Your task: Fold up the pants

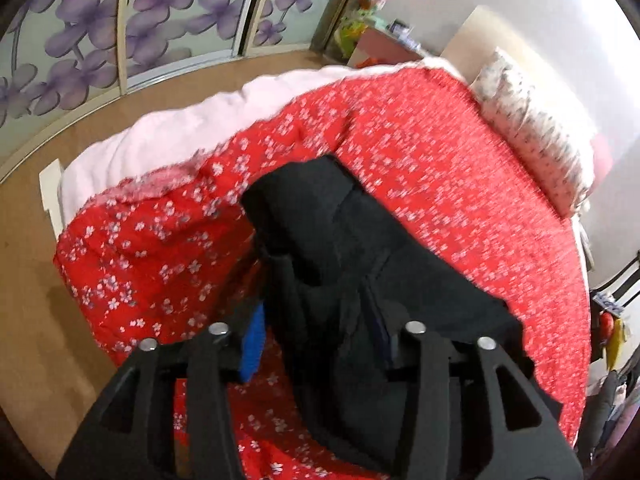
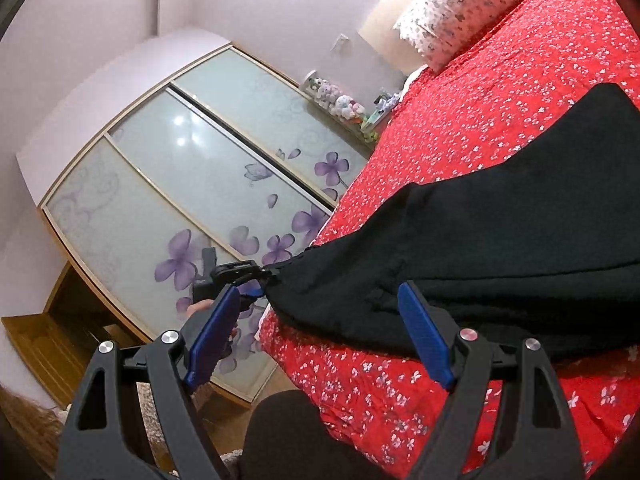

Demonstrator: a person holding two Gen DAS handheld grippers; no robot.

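Black pants (image 2: 500, 248) lie across the red flowered bedspread (image 2: 480, 112). In the right wrist view the left gripper (image 2: 264, 276) pinches the pants' near-left corner at the bed edge. In the left wrist view the pants (image 1: 360, 260) drape between and over the left gripper (image 1: 320, 340), hiding the right pad; the blue left pad (image 1: 254, 344) shows. My right gripper (image 2: 320, 336) is open and empty, its blue pads (image 2: 424, 332) wide apart just before the pants' near edge.
A patterned pillow (image 2: 452, 12) lies at the head of the bed. A wardrobe with purple-flower sliding doors (image 2: 192, 200) stands beyond the wooden floor (image 1: 36, 280). A shelf of toys (image 2: 344, 104) sits beside the bed. A pink sheet (image 1: 180, 132) shows along the bed's far edge.
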